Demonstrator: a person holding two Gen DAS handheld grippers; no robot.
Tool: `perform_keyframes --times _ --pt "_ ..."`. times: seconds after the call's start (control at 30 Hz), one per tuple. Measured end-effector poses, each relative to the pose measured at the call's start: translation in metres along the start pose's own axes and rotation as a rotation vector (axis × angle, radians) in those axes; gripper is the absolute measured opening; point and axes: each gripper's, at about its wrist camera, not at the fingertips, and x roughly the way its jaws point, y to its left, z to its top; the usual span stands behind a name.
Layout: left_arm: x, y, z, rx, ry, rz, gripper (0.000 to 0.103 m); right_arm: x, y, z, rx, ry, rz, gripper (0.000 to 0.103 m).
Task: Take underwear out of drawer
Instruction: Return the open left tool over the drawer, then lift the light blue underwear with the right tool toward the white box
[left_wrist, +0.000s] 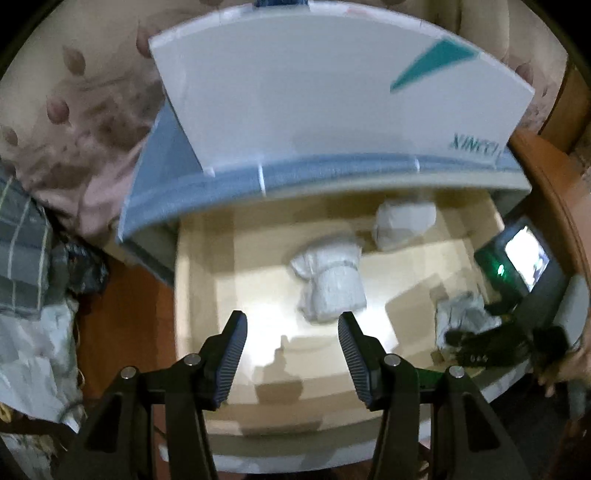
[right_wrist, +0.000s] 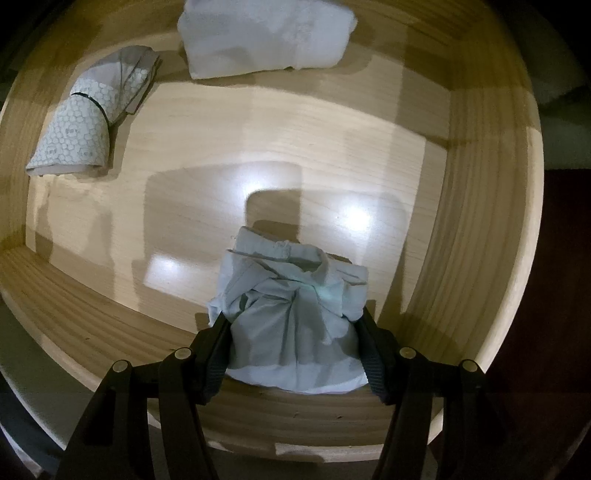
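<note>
Left wrist view: a white cabinet top (left_wrist: 295, 99) with a teal mark is seen far ahead of the left claw (left_wrist: 291, 354), and the pale wooden drawer (left_wrist: 207, 295) is pulled out beneath it; the left claw is held released above the drawer floor, nothing between its ribbed fingers (left_wrist: 232, 354); a rolled white underwear bundle (left_wrist: 330, 284) is seen just ahead of its right finger, a second white bundle (left_wrist: 404, 221) further ahead and to the right; the right claw (left_wrist: 476, 345) is seen off to the right, by a crumpled grey piece (left_wrist: 461, 314). Right wrist view: the right claw (right_wrist: 293, 354) is clenched on a pale blue-grey underwear bundle (right_wrist: 291, 306), held between its fingers over the drawer's near wall (right_wrist: 303, 413); a hexagon-patterned roll (right_wrist: 85, 125) lies far ahead to the left, a folded white piece (right_wrist: 266, 37) farthest ahead.
</note>
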Motion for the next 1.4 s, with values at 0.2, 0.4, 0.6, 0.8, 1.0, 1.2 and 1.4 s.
perform_keyframes --times 0.2,0.4,0.6,0.8,1.0,1.2,1.4 --pt "0.014 -0.005 -0.007 0.003 0.004 0.022 0.053 0.002 -0.003 -0.003 -0.011 0.008 -0.018 0.058" --pt "0.022 0.005 -0.005 -0.042 -0.010 0.046 0.053 -0.001 0.002 -0.005 -0.010 -0.002 -0.025 0.055" --pt "0.029 0.019 -0.010 -0.090 0.002 0.057 0.053 -0.005 0.011 -0.011 -0.034 -0.026 -0.058 0.050" --pt "0.028 0.036 -0.014 -0.204 -0.015 0.077 0.053 -0.019 0.007 -0.023 -0.019 -0.098 -0.040 0.045" --pt "0.012 0.030 -0.017 -0.181 -0.101 0.174 0.053 -0.046 0.007 -0.050 0.006 -0.244 -0.023 0.045" --pt "0.012 0.026 -0.017 -0.164 -0.110 0.188 0.053 -0.080 0.005 -0.086 0.041 -0.443 0.002 0.045" --pt "0.009 0.027 -0.018 -0.172 -0.122 0.179 0.053 -0.120 0.006 -0.120 0.073 -0.585 0.039 0.045"
